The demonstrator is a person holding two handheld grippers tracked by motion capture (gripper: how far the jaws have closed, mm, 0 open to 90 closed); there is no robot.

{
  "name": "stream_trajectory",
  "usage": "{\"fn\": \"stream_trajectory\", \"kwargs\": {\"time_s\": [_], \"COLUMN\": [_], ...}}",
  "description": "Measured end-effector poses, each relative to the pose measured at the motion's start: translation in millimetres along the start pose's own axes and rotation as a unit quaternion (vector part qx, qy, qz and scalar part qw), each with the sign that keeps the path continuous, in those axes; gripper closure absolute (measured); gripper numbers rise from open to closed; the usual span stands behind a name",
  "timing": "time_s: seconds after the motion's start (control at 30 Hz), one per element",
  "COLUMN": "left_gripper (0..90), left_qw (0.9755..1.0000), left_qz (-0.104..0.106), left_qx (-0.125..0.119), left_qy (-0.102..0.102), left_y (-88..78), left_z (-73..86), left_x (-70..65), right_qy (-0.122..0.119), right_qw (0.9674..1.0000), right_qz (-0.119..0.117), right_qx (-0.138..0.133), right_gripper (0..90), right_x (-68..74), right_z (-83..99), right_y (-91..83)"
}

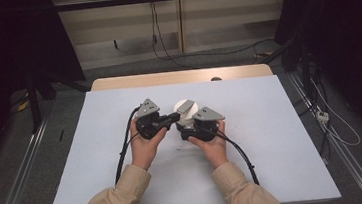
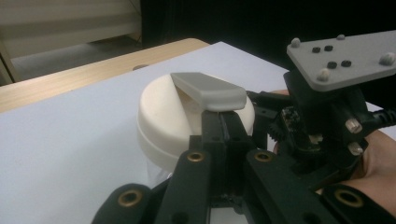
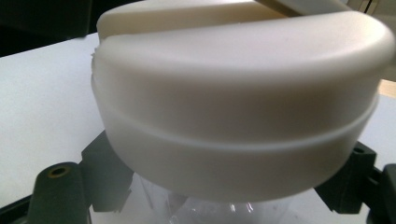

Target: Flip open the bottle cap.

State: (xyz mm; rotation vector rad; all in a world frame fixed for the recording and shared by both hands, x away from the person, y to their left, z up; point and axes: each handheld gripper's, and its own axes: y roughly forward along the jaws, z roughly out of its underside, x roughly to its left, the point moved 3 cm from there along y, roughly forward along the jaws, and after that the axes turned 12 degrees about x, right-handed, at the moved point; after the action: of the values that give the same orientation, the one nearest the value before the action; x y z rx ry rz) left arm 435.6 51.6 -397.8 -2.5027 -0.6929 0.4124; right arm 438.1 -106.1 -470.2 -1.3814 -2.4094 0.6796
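While the clear jar (image 1: pixel 185 117) is standing mid-surface (image 1: pixel 273 138), right gripper (image 1: pixel 191 127) fingers are clamping its body below the cream lid (image 3: pixel 243 116); left gripper (image 2: pixel 223 122) fingers, clenched, are apparently nudging the grey flip tab (image 2: pixel 208 88). No lettering is showing.

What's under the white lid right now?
Under the white lid there is a clear container, with the right gripper shut on it just below the lid's rim. The lid and jaws cover its inside, so any contents cannot be told.
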Motion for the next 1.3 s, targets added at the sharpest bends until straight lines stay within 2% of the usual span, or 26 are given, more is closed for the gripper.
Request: {"fn": "stream_trajectory", "kwargs": {"time_s": [0.47,1.17,1.3], "left_gripper": [90.0,90.0,90.0], "left_qw": [1.0,0.9999,0.9999], "left_qz": [-0.007,-0.005,-0.01], "left_qx": [-0.004,-0.014,-0.012], "left_qy": [0.002,-0.003,-0.003], "left_y": [-1.0,4.3,5.6], "left_z": [-14.8,-27.8,-29.4], "left_x": [5.0,6.1,6.5], "right_qy": [0.001,0.0,0.0], "right_qw": [1.0,1.0,1.0], "right_qz": [-0.001,-0.001,0.0], "right_qx": [0.001,0.001,0.001], "right_gripper": [19.3,19.3,19.3], "right_x": [-0.1,0.0,0.0], "right_z": [0.1,0.1,0.1], "right_y": [-0.2,-0.2,-0.1]}}
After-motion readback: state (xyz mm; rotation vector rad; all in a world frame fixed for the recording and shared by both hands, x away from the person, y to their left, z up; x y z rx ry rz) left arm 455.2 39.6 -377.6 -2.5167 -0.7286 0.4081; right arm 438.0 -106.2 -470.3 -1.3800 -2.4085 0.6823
